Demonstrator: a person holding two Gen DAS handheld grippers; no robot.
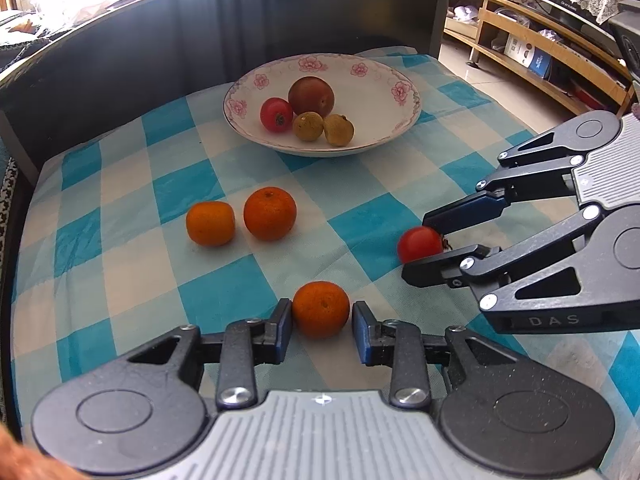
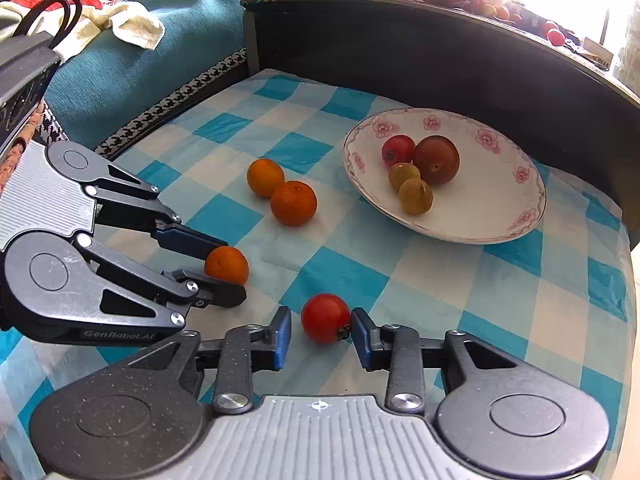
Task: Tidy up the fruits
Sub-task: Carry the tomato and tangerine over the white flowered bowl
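A white flowered plate (image 1: 384, 76) (image 2: 492, 220) holds a small red fruit (image 1: 276, 115), a dark red fruit (image 1: 311, 96) and two yellow-brown fruits (image 1: 308, 126). Two oranges (image 1: 270, 213) (image 2: 293, 203) lie loose on the checked cloth. My left gripper (image 1: 322, 314) (image 2: 230, 268) is open around a third orange (image 1: 321, 309) (image 2: 227, 265) on the cloth; the left pad touches it, the right pad stands just apart. My right gripper (image 2: 320, 322) (image 1: 422, 246) is open around a red tomato (image 2: 325, 318) (image 1: 420, 244); its right pad touches the stem end.
The blue-and-white checked cloth (image 1: 132, 240) covers the table. A dark curved backboard (image 1: 160, 40) rises behind the plate. A teal-covered seat (image 2: 132, 68) lies left in the right wrist view; wooden shelves (image 1: 540, 52) stand off to the right.
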